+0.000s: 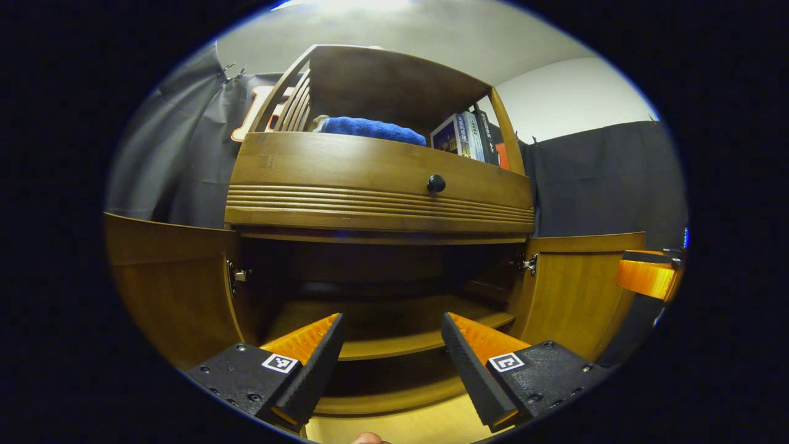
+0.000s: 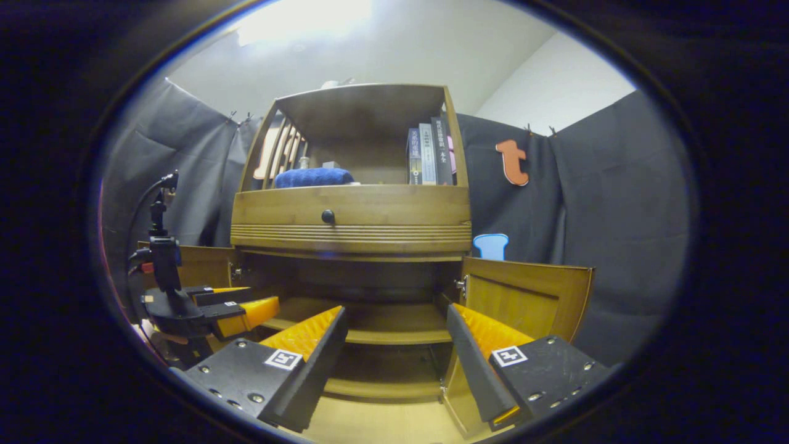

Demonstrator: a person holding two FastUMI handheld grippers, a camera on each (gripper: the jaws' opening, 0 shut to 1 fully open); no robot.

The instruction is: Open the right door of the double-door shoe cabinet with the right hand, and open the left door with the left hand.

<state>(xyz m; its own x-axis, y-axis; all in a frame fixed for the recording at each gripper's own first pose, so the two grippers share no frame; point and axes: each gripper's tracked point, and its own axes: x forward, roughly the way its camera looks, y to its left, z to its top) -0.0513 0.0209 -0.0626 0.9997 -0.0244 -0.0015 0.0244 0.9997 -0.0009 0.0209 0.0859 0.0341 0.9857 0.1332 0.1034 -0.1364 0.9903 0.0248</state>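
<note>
Wood-toned shoe cabinet stands against the booth's black cloth wall, with both lower doors swung outward. Left door is open wide to the left of the opening in the left gripper view; right door is open to the right of the opening in the right gripper view. Inner shelves are exposed between the 2 doors.

Left gripper is released, jaws spread apart, gripping nothing, pointing at the open interior and clear of the left door. Right gripper is likewise released, jaws apart, empty, with the right door just beside its right finger; contact cannot be confirmed.

Above the opening, a drawer front with a dark knob is closed. A blue towel and several books sit on the upper shelf.

Assessment: both door-opening steps appear complete. Nothing remains except possibly drawing the grippers back from the cabinet.
</note>
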